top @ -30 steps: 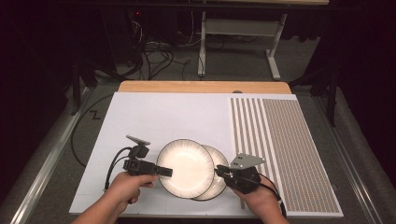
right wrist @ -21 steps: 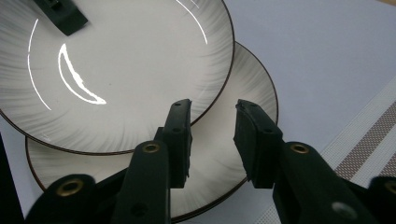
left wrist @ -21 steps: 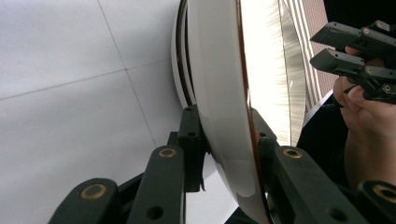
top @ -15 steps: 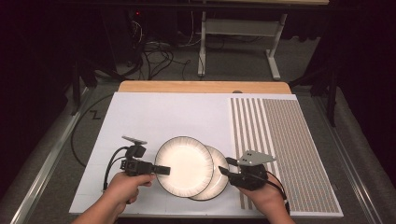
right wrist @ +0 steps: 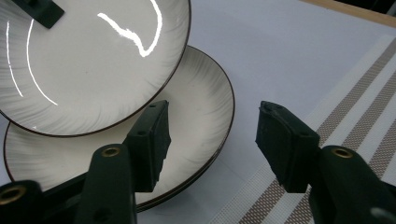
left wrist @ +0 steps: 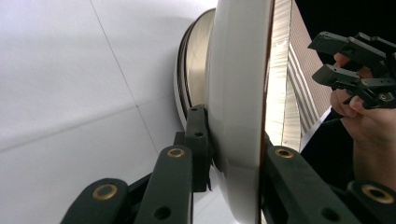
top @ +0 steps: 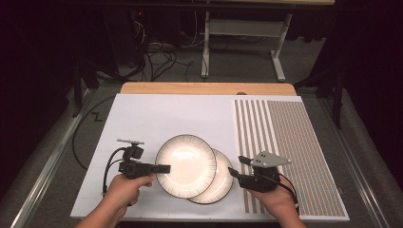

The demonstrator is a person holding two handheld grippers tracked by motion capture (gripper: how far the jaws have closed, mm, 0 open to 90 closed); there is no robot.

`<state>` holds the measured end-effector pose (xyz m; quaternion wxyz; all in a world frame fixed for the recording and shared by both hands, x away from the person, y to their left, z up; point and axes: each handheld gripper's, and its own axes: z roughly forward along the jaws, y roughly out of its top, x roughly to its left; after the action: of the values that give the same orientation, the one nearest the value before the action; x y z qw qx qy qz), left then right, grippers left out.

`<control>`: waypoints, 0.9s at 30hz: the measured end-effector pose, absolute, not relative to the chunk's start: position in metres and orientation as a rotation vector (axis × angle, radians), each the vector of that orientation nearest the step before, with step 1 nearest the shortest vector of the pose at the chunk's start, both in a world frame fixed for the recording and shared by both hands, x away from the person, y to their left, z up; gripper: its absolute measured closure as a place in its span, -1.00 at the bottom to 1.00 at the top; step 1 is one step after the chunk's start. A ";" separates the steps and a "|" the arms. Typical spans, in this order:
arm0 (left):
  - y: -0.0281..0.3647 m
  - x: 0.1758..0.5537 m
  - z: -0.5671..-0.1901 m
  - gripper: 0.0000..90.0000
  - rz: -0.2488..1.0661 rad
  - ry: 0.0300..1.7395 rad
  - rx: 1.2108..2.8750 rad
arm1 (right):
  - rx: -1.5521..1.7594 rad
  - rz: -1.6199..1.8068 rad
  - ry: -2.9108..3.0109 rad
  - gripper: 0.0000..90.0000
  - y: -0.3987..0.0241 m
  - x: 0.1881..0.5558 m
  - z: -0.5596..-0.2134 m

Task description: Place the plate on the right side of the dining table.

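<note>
Two plates are found overlapping on the white table (top: 142, 114), near its front edge. The upper plate (top: 186, 165) is held at its left rim by the left gripper (top: 164, 168), whose jaws are closed on that rim, one pad above and one below, as the left gripper view confirms (left wrist: 233, 154). This plate is carried partly over the lower plate (top: 221, 183), which rests flat on the table and projects from beneath it toward the right and front.

The right gripper (top: 234, 172) is noted just beside the right rim of the lower plate, with nothing between its jaws. Its jaws have just been opening and now stand about half apart. In the right gripper view (right wrist: 210, 135) one pad is seen over the lower plate's rim and the other over the bare table near the striped mat (top: 285, 156); no contact with the plate is seen.

The deciding relation is judged as follows: the lower plate lies immediately left of the right gripper, its exposed rim facing that gripper, and the right hand (top: 278, 202) is plainly the nearer one. The left hand (top: 122, 190) is occupied with the upper plate. A short approach leftward onto the rim would appear sufficient for a grip.
</note>
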<state>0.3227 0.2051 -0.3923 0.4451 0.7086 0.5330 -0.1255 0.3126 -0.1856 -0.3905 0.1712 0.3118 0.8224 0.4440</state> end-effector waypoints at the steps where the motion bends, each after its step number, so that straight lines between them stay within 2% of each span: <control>1: 0.205 0.323 -0.392 0.74 -0.304 1.314 1.761 | 0.887 1.259 2.327 -0.04 -0.187 0.312 -0.390; 16: 0.210 0.322 -0.390 0.75 -0.140 1.239 1.740 | 0.921 1.300 2.243 -0.43 -0.209 0.312 -0.387; 27: 0.207 0.313 -0.390 0.75 -0.014 1.105 1.746 | 0.933 1.301 2.184 -0.64 -0.223 0.309 -0.386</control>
<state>0.3134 0.2069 -0.3904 0.5122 0.7258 0.4592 -0.0057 0.3086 -0.2231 -0.3858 0.2154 0.3363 0.7876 0.4693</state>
